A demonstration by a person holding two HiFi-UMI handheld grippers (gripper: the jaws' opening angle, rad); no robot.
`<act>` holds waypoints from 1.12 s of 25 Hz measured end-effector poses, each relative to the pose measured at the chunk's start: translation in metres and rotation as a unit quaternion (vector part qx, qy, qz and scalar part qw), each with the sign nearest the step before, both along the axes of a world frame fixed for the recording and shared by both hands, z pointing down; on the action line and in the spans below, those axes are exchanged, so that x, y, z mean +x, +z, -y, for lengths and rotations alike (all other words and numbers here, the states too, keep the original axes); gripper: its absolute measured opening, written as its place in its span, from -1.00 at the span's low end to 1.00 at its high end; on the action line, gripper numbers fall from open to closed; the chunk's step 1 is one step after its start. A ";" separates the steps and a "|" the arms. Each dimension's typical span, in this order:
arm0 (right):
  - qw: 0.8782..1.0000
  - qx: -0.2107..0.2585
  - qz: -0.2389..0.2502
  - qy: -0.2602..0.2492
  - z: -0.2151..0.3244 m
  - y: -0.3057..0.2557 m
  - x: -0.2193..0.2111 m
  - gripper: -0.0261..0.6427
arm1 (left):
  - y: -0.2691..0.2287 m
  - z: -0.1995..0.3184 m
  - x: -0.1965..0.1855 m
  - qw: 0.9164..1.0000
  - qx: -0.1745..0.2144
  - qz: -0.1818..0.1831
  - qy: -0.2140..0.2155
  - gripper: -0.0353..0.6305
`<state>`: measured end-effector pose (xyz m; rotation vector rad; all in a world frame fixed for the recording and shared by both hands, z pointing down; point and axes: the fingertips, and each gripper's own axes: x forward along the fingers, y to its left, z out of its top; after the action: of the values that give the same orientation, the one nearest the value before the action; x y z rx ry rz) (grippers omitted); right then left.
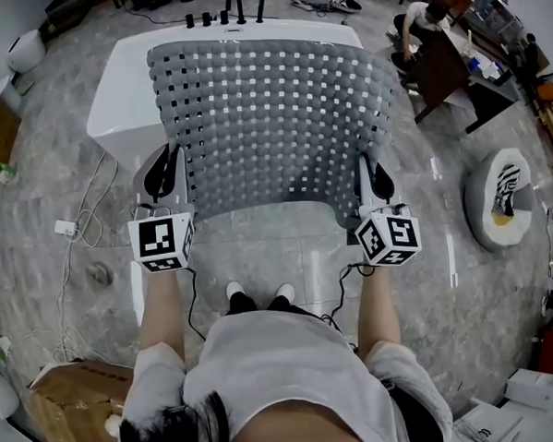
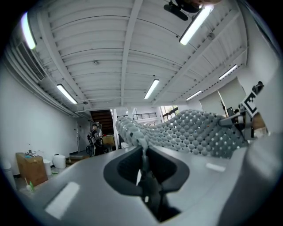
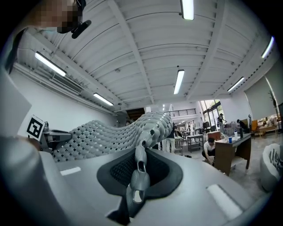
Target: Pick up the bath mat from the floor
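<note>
Head view | bath mat [image 1: 271, 114] spread, extending forward | left gripper [image 1: 172, 161], right gripper [image 1: 373, 172]: fingers clamped on near corners

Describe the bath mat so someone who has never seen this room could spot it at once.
Find the white bathtub at the top of the head view. Spread in the air across it in that view is the bath mat, its near corners pinched by the left gripper and right gripper. It is the only grey sheet with a grid of small holes.
</note>
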<state>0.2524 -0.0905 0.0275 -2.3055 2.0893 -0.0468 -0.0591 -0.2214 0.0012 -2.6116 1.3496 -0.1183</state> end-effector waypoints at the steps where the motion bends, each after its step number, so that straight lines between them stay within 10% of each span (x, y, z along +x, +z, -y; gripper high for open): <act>1: 1.000 0.002 -0.001 0.000 0.001 -0.002 0.000 -0.81 | -0.002 0.001 -0.001 1.000 0.001 -0.002 0.000 -0.78; 28: 1.000 0.018 -0.022 -0.012 -0.003 -0.016 -0.004 -0.79 | -0.015 -0.004 -0.001 1.000 0.014 -0.008 -0.007 -0.77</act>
<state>0.2486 -0.0876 0.0115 -2.2821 2.1200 0.0417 -0.0606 -0.2170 -0.0139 -2.5868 1.3652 -0.0797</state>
